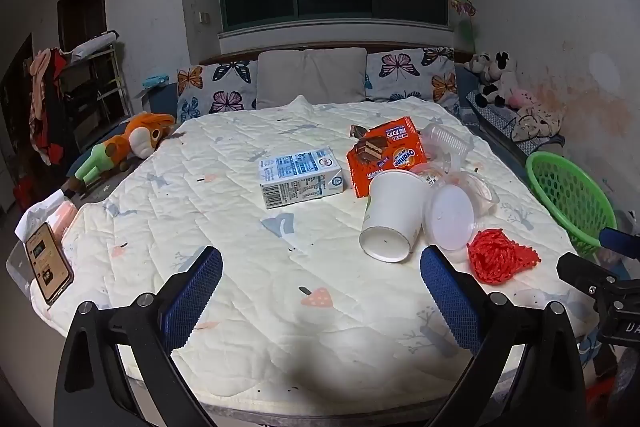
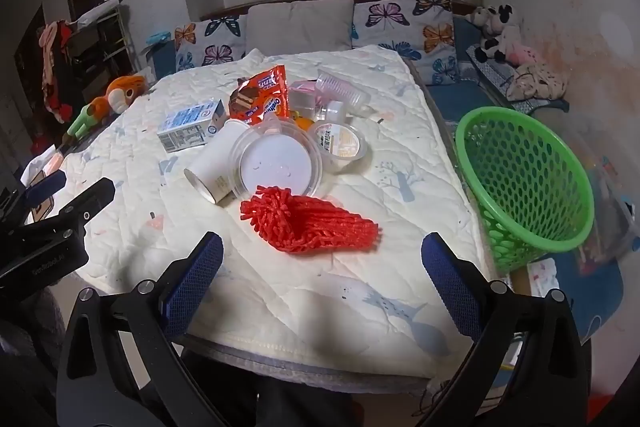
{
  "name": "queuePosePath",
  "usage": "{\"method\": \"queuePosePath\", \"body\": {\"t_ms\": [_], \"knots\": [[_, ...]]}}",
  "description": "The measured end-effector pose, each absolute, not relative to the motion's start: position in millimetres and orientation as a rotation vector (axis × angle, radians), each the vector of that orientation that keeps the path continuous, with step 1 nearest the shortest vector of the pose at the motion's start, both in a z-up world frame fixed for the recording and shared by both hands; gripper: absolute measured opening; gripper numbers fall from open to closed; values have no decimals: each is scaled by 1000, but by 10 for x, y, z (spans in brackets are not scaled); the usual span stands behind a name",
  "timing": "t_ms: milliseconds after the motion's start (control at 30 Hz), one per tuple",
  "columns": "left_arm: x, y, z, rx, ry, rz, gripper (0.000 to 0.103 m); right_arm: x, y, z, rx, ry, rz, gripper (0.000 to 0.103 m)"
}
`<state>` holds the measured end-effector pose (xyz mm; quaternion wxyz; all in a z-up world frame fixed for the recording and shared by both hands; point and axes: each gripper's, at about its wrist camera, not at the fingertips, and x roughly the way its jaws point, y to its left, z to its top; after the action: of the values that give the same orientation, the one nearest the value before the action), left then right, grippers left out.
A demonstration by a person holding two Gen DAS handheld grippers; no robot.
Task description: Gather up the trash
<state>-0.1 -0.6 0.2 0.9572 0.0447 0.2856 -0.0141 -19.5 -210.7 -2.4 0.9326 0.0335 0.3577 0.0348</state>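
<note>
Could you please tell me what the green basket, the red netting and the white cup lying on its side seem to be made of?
Green basket: likely moulded plastic, glossy, with regular round holes.
Red netting: probably foam mesh, matte, with soft puffy strands.
White cup: apparently paper, matte wall with a rolled base rim.

bed (image 1: 280,307) | on it: milk carton (image 1: 301,175), wrapper (image 1: 386,153), paper cup (image 1: 392,217), red net (image 2: 310,223)

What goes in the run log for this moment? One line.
left gripper: open, empty | right gripper: open, empty, nearest red foam net | green basket: beside table | trash uncollected
</note>
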Motion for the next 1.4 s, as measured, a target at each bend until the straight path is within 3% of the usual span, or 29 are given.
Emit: {"method": "queuePosePath", "body": {"t_ms": [1400], "knots": [[7,-12,2,71,580,-38,96,-143,-2063,-42,60,734,83,98]]}}
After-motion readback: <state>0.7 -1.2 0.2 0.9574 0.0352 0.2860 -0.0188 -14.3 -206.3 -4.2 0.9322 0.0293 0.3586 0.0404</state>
